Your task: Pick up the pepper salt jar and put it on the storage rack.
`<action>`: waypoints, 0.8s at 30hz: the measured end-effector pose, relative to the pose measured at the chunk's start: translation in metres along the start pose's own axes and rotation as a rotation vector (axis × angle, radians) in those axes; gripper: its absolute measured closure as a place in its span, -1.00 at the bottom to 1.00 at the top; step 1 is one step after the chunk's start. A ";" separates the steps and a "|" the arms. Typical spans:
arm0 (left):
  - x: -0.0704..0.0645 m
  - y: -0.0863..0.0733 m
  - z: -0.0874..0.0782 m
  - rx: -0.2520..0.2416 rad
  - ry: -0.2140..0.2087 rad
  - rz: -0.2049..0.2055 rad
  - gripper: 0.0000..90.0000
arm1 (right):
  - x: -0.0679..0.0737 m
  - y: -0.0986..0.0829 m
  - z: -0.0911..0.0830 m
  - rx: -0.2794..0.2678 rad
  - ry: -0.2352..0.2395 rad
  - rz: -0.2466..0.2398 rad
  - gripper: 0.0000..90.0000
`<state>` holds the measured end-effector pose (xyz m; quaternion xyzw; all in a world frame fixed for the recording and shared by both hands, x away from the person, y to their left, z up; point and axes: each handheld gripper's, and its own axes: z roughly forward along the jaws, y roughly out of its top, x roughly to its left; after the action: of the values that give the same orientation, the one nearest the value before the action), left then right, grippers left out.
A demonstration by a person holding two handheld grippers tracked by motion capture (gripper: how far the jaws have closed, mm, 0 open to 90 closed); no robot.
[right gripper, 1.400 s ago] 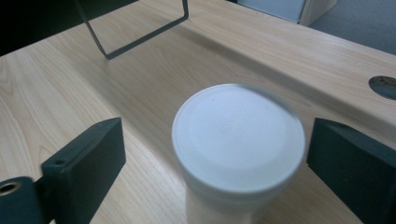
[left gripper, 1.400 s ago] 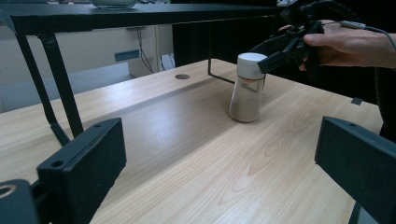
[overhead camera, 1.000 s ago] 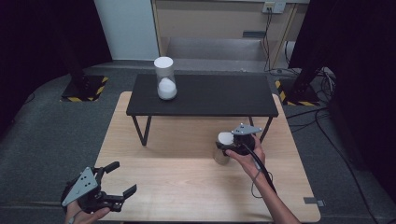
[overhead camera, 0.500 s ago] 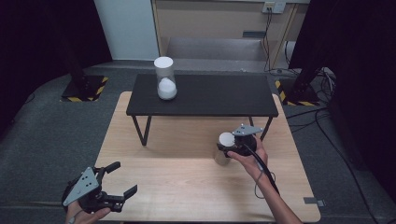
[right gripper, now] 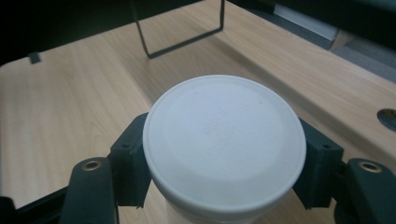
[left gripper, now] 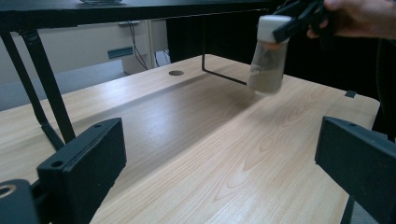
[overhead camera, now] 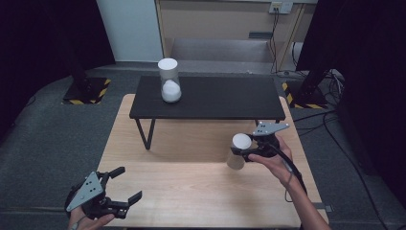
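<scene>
A clear jar with a white lid (overhead camera: 239, 150) hangs tilted just above the wooden table (overhead camera: 191, 191) at the right, and my right gripper (overhead camera: 246, 149) is shut on it just under the lid. In the right gripper view the white lid (right gripper: 224, 140) sits between the two black jaws. The same jar (left gripper: 268, 56) appears in the left gripper view, lifted off the wood. A second clear jar (overhead camera: 169, 80) with white contents stands upright on the black bench (overhead camera: 210, 98). My left gripper (overhead camera: 122, 187) is open at the table's near left corner, holding nothing.
The black bench stands on thin metal legs (overhead camera: 145, 134) over the back of the table. A round cable hole (left gripper: 176, 73) is in the tabletop. Dark stands with yellow-black bases (overhead camera: 86, 91) and cables (overhead camera: 316, 115) lie on the floor beyond.
The right gripper has lifted the jar slightly off the table and tilted it. The left gripper has barely moved.
</scene>
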<state>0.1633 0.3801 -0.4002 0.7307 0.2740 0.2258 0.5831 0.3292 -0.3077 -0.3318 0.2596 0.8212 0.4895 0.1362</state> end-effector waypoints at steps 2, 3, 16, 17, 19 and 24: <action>0.000 0.000 0.000 0.002 0.000 0.001 -0.98 | -0.002 0.007 -0.009 -0.004 0.022 -0.014 -0.24; 0.000 0.000 0.000 0.004 -0.001 0.001 -0.98 | -0.003 0.012 -0.013 -0.004 0.032 -0.018 -0.24; 0.000 0.001 0.001 0.010 -0.005 0.001 -0.98 | -0.013 0.069 -0.052 -0.010 0.146 -0.123 -0.24; 0.000 0.001 0.001 0.010 -0.005 0.001 -0.98 | -0.013 0.073 -0.054 -0.013 0.150 -0.127 -0.24; 0.000 0.001 0.001 0.010 -0.005 0.001 -0.98 | -0.013 0.082 -0.059 -0.017 0.155 -0.132 -0.24; 0.000 0.000 0.001 0.010 -0.006 0.000 -0.98 | -0.015 0.099 -0.068 -0.021 0.162 -0.119 -0.24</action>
<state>0.1642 0.3794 -0.3999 0.7343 0.2734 0.2225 0.5801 0.3380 -0.3283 -0.2128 0.1685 0.8383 0.5087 0.1011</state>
